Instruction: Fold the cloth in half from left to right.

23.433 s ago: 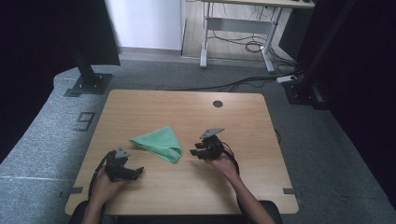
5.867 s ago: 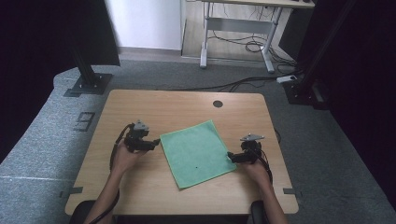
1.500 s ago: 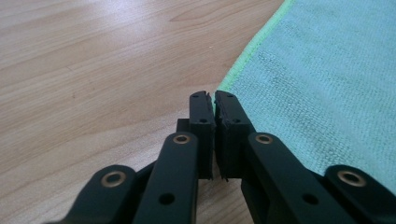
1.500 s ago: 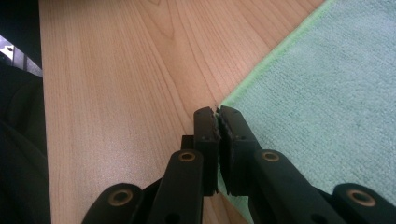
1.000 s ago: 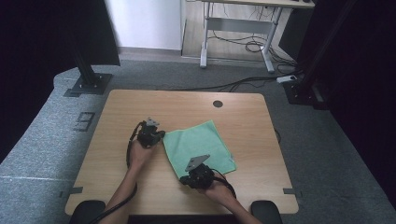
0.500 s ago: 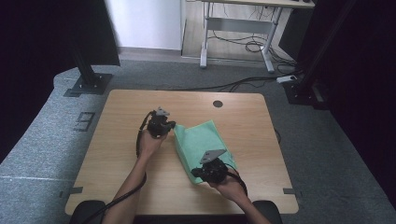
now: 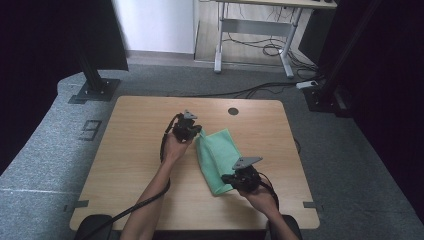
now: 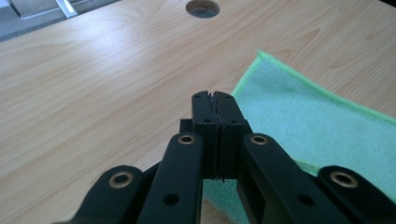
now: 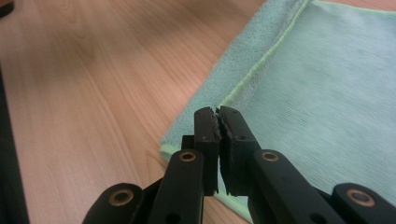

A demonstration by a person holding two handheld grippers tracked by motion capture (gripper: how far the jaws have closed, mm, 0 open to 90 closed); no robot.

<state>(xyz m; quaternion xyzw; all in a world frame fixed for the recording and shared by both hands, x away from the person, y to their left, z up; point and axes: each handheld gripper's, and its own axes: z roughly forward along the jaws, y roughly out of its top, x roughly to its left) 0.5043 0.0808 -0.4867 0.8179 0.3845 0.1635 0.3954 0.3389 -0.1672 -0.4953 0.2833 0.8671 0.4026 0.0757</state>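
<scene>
Meanwhile, both forearms reach up over the light wooden table, the left gripper clamped on the far left corner of the folded green microfibre cloth at mid-table and the right gripper pinching its near edge, jaws pressed together.

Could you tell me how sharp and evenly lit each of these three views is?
High view: even light on the table, dark surroundings, soft detail. Left gripper view: glare on the wood toward the top, the jaws sharp, the cloth a bit soft. Right gripper view: the cloth streaked with motion blur, the near jaws crisp.
</scene>
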